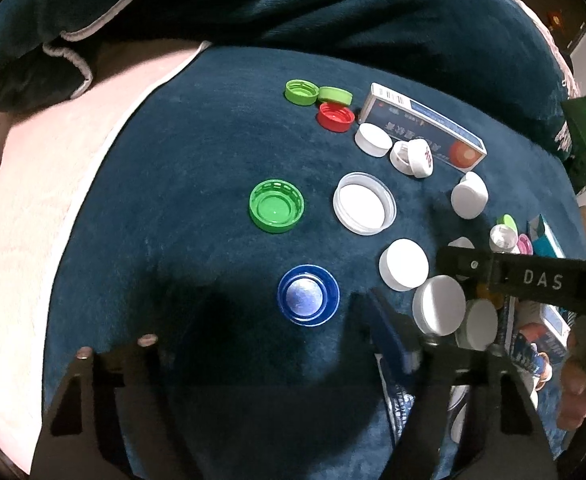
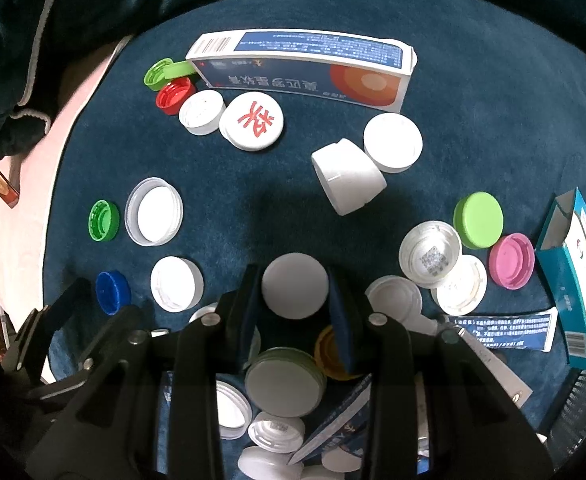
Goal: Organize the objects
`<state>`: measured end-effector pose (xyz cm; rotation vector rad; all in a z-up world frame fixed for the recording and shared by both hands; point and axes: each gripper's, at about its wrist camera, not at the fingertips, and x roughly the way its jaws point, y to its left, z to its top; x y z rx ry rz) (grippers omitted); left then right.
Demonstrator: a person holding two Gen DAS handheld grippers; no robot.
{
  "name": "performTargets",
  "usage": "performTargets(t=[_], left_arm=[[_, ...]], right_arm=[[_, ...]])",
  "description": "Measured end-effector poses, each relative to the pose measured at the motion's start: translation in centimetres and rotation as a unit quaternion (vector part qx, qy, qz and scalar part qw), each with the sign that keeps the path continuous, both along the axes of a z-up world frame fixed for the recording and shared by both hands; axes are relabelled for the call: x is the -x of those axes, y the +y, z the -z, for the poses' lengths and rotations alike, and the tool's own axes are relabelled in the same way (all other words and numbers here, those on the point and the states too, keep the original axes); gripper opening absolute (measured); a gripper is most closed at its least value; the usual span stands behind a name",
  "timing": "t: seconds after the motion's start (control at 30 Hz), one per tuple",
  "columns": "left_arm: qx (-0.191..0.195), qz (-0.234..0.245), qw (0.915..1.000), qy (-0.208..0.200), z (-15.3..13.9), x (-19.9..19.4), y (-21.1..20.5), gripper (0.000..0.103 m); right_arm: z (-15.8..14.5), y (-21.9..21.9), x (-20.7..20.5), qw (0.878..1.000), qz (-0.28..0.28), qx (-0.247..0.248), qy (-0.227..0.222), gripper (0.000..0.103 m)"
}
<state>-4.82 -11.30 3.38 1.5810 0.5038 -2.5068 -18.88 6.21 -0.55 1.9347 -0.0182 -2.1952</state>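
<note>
Many bottle caps lie on a dark blue blanket (image 1: 197, 152). In the right wrist view my right gripper (image 2: 295, 292) is shut on a plain white cap (image 2: 295, 290), held above a pile of caps. The same held cap (image 1: 439, 306) shows in the left wrist view at the lower right, with the right gripper (image 1: 533, 280) around it. My left gripper (image 1: 253, 344) is open and empty, just below a blue cap (image 1: 308, 295). A green cap (image 1: 276, 206) and a wide white lid (image 1: 364, 203) lie beyond it.
A long blue-and-white medicine box (image 2: 305, 68) lies at the back, with green and red caps (image 2: 171, 96) beside it. A teal carton (image 2: 577, 276) stands at the right, next to pink (image 2: 511, 261) and light green (image 2: 479, 220) caps. A pink sheet (image 1: 33, 208) lies left of the blanket.
</note>
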Motion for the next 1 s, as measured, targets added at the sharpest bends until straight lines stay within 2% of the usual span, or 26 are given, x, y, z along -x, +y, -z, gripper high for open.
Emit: performTargets(t=[0.1, 0.2, 0.33, 0.5, 0.67, 0.73, 0.8, 0.87, 0.9, 0.97, 1.0], left_arm=[[0.011, 0.008, 0.9999, 0.001, -0.2, 0.0, 0.1, 0.031], [-0.011, 0.001, 0.9998, 0.018, -0.8, -0.2, -0.5, 0.031], [-0.014, -0.003, 0.9992, 0.038, -2.0, -0.7, -1.1, 0.031], [-0.011, -0.006, 0.9994, 0.031, -2.1, -1.2, -1.2, 0.031], [-0.007, -0.016, 0.9996, 0.023, -2.2, -1.8, -1.5, 0.031], [-0.009, -0.023, 0.9996, 0.016, -1.9, -1.8, -1.6, 0.041], [-0.017, -0.030, 0.9993, 0.015, -1.8, -1.9, -1.8, 0.076], [-0.022, -0.040, 0.9987, 0.024, -2.0, -2.1, -2.0, 0.089], [-0.020, -0.042, 0.9986, 0.026, -2.2, -2.2, -2.0, 0.096], [-0.014, -0.045, 0.9985, 0.028, -2.5, -2.3, -2.1, 0.101], [-0.012, -0.046, 0.9985, 0.027, -2.5, -2.3, -2.1, 0.101]], right_arm=[[-0.1, -0.4, -0.1, 1.000, -0.008, -0.004, 0.006, 0.033], [-0.3, -0.8, -0.2, 1.000, -0.014, -0.005, 0.012, 0.032], [-1.2, -1.5, -0.5, 1.000, -0.020, 0.011, 0.018, 0.032], [-1.8, -1.9, -1.1, 0.999, -0.028, 0.017, 0.021, 0.032], [-3.2, 0.6, -2.0, 0.999, -0.036, 0.015, 0.018, 0.033], [-3.5, 0.1, -3.0, 0.999, -0.036, 0.015, 0.012, 0.034], [-3.4, 0.0, -3.5, 0.999, -0.033, 0.024, 0.000, 0.034], [-3.0, -0.2, -3.5, 0.999, -0.029, 0.031, -0.014, 0.037], [-3.1, -0.1, -3.5, 0.999, -0.027, 0.032, -0.016, 0.048], [-3.5, 0.3, -3.6, 0.999, -0.017, 0.034, -0.011, 0.072], [-3.7, 0.4, -3.6, 0.999, -0.011, 0.035, -0.007, 0.076]])
